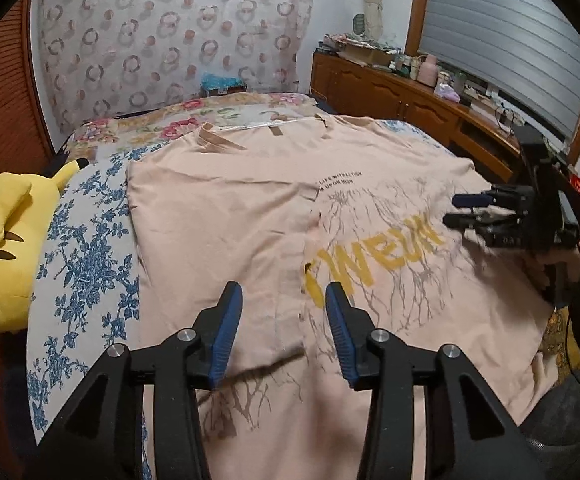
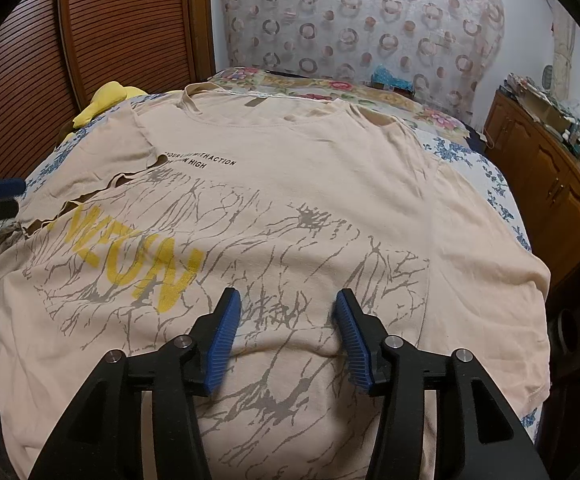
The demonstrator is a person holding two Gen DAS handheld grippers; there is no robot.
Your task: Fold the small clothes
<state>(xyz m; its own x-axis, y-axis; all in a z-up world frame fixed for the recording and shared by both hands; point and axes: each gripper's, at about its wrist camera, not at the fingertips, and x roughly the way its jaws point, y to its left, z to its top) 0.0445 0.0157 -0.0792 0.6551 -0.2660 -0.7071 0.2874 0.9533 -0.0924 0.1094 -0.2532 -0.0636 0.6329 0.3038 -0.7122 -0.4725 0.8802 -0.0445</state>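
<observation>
Both of my grippers hang over the peach T-shirt [image 2: 313, 184], which lies spread on the floral bedspread [image 1: 86, 264] with its collar toward the far wall. My left gripper [image 1: 284, 296] is released — blue pads spread, nothing between them — and sits above the near hem, right over the edge of the shirt's left side, which is folded in over the front and covers the start of the yellow lettering [image 1: 373, 258]. My right gripper [image 2: 286, 304] is likewise parted and empty, poised above the grey crackle print just near of the yellow letters in its own view. From the left camera I can see it out over the shirt's right portion, apart from the cloth as far as I can tell. Beside the bed's left edge lies a yellow plush toy [image 1: 6, 248]; a wooden cabinet [image 1: 405, 96] runs along the right.
</observation>
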